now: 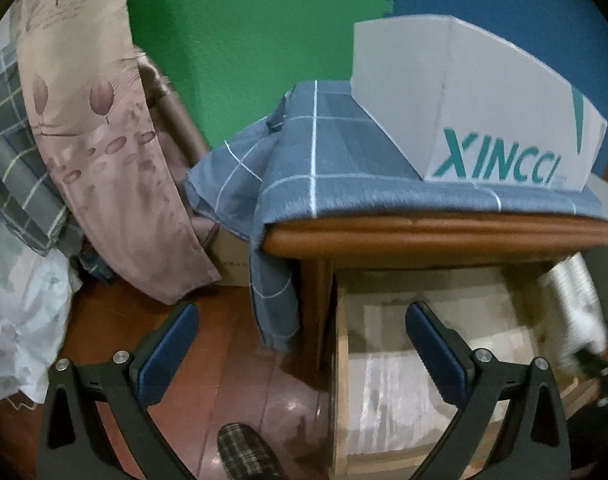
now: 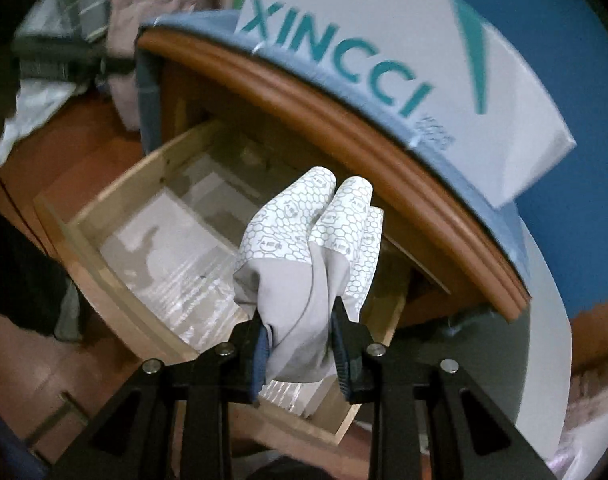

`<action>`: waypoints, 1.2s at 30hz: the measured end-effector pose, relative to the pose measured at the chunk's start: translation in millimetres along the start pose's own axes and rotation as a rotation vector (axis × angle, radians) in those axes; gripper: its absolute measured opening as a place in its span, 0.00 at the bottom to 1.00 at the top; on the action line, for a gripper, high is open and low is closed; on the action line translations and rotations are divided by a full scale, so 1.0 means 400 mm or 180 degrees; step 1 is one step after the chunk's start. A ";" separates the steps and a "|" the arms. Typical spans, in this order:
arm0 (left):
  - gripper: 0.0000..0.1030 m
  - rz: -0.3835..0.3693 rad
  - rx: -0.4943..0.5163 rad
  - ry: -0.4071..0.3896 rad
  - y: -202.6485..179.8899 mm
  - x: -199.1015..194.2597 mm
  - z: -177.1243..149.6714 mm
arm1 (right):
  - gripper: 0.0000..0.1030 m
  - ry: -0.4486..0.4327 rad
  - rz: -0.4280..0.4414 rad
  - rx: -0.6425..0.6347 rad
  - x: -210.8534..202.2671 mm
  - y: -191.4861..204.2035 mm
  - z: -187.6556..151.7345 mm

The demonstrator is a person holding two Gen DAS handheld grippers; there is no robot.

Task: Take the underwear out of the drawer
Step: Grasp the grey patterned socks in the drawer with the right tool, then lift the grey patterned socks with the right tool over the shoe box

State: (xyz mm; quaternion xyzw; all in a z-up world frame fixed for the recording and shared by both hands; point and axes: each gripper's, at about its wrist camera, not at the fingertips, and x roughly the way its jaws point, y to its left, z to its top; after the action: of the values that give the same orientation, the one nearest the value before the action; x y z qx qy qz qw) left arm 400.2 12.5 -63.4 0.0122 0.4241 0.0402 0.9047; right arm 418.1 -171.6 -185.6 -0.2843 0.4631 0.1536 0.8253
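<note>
Above the open drawer (image 2: 104, 268), right gripper (image 2: 300, 354) clamps underwear (image 2: 304, 248).

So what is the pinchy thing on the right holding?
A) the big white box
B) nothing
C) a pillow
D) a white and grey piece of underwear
D: the right gripper is shut on the underwear, a white patterned and grey cloth held above the open drawer, while the left gripper is open and holds nothing.

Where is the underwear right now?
In the right wrist view, the underwear is pinched in the right hand-held gripper, hanging above the open drawer, under the nightstand's top.
</note>
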 end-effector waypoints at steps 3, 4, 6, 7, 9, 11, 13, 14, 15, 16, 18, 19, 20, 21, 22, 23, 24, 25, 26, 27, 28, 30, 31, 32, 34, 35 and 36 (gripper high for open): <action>0.99 0.0009 0.0105 -0.0018 -0.021 -0.006 -0.012 | 0.27 -0.0030 -0.0061 0.0121 -0.103 -0.038 -0.025; 0.99 0.0007 0.0141 -0.0019 -0.028 -0.008 -0.017 | 0.27 -0.0040 -0.0070 0.0154 -0.109 -0.036 -0.023; 0.99 -0.0012 0.0231 0.0003 -0.044 -0.008 -0.028 | 0.27 -0.0057 -0.0099 0.0176 -0.123 -0.037 -0.023; 0.99 -0.0012 0.0278 0.0014 -0.052 -0.008 -0.033 | 0.27 -0.0066 -0.0107 0.0187 -0.128 -0.036 -0.020; 0.99 -0.0013 0.0367 0.0026 -0.066 -0.009 -0.042 | 0.27 -0.0086 -0.0140 0.0210 -0.148 -0.034 -0.016; 0.99 -0.0022 0.0424 0.0030 -0.074 -0.009 -0.044 | 0.27 -0.0106 -0.0166 0.0232 -0.163 -0.041 -0.020; 0.99 -0.0031 0.0465 0.0037 -0.081 -0.009 -0.049 | 0.27 -0.0117 -0.0183 0.0256 -0.189 -0.052 -0.020; 0.99 -0.0031 0.0474 0.0043 -0.083 -0.008 -0.051 | 0.27 -0.0130 -0.0200 0.0259 -0.193 -0.051 -0.019; 0.99 -0.0038 0.0477 0.0048 -0.084 -0.009 -0.053 | 0.27 -0.0138 -0.0208 0.0261 -0.196 -0.052 -0.018; 0.99 -0.0046 0.0475 0.0057 -0.085 -0.009 -0.053 | 0.27 -0.0142 -0.0215 0.0263 -0.203 -0.055 -0.017; 0.99 -0.0050 0.0469 0.0077 -0.084 -0.008 -0.055 | 0.27 -0.0151 -0.0226 0.0277 -0.219 -0.059 -0.018; 0.99 -0.0053 0.0463 0.0090 -0.084 -0.007 -0.056 | 0.27 -0.0164 -0.0237 0.0280 -0.226 -0.059 -0.017; 0.99 -0.0059 0.0458 0.0105 -0.086 -0.007 -0.058 | 0.27 -0.0178 -0.0243 0.0280 -0.242 -0.066 -0.013; 0.99 -0.0070 0.0453 0.0117 -0.086 -0.006 -0.059 | 0.27 -0.0193 -0.0254 0.0284 -0.248 -0.064 -0.010; 0.99 -0.0075 0.0453 0.0123 -0.085 -0.005 -0.059 | 0.27 -0.0220 -0.0259 0.0287 -0.260 -0.065 -0.006; 0.99 -0.0080 0.0459 0.0127 -0.087 -0.006 -0.061 | 0.27 -0.0242 -0.0261 0.0287 -0.272 -0.071 -0.001; 0.99 -0.0083 0.0464 0.0128 -0.087 -0.007 -0.061 | 0.27 -0.0273 -0.0272 0.0286 -0.285 -0.074 0.005; 0.99 -0.0092 0.0473 0.0120 -0.089 -0.009 -0.061 | 0.27 -0.0304 -0.0285 0.0289 -0.299 -0.080 0.013; 0.99 -0.0099 0.0478 0.0110 -0.090 -0.011 -0.060 | 0.27 -0.0329 -0.0292 0.0289 -0.310 -0.086 0.021; 0.99 -0.0104 0.0479 0.0101 -0.090 -0.013 -0.059 | 0.27 -0.0361 -0.0301 0.0290 -0.324 -0.090 0.030; 0.99 -0.0111 0.0475 0.0093 -0.090 -0.014 -0.060 | 0.27 -0.0387 -0.0312 0.0295 -0.334 -0.095 0.037; 0.99 -0.0133 0.0460 0.0097 -0.088 -0.014 -0.060 | 0.27 -0.0452 -0.0327 0.0319 -0.358 -0.109 0.057; 0.99 -0.0143 0.0455 0.0105 -0.088 -0.013 -0.059 | 0.27 -0.0483 -0.0333 0.0333 -0.370 -0.116 0.067; 0.99 -0.0151 0.0453 0.0114 -0.088 -0.013 -0.060 | 0.27 -0.0519 -0.0345 0.0349 -0.383 -0.123 0.078; 0.99 -0.0157 0.0464 0.0123 -0.089 -0.014 -0.062 | 0.27 -0.0584 -0.0366 0.0358 -0.404 -0.137 0.098; 0.99 -0.0161 0.0470 0.0121 -0.089 -0.016 -0.063 | 0.27 -0.0619 -0.0378 0.0364 -0.414 -0.144 0.110; 0.99 -0.0163 0.0476 0.0116 -0.090 -0.018 -0.064 | 0.27 -0.0649 -0.0377 0.0381 -0.424 -0.151 0.120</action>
State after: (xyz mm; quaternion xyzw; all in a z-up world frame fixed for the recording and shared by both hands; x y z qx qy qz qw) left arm 378.4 -24.2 -76.3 0.0681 0.4425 -0.0145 0.8941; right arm 393.1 -188.5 -1.8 -0.2443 0.3676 0.1048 0.8912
